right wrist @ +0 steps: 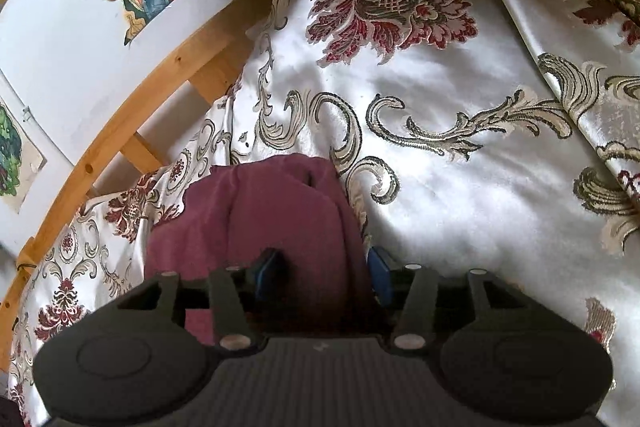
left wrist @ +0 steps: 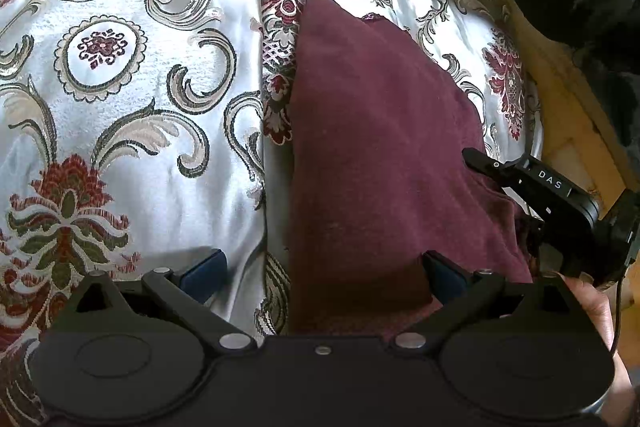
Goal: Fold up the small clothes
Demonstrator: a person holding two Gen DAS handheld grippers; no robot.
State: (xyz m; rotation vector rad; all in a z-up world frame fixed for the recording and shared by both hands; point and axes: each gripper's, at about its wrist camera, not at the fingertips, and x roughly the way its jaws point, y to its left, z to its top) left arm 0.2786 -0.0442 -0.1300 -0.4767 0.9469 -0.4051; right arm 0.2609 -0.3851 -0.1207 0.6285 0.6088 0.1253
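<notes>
The left gripper (left wrist: 324, 271), black with blue-padded fingers (left wrist: 204, 273), has its jaws spread wide over the near edge of a small maroon garment of soft, slightly fuzzy knit (left wrist: 380, 147), one pad over the bedspread, the other over the cloth, closing on nothing. The right gripper (right wrist: 322, 273) has its jaws partly drawn in with a raised fold of the same garment (right wrist: 276, 207) between the pads; whether they truly pinch it I cannot tell. The garment lies smooth and roughly triangular, bunched near the right gripper, on a glossy white satin bedspread with burgundy flowers and olive scrolls (left wrist: 120, 107), beside a curved pale wooden bed frame (right wrist: 132, 115).
</notes>
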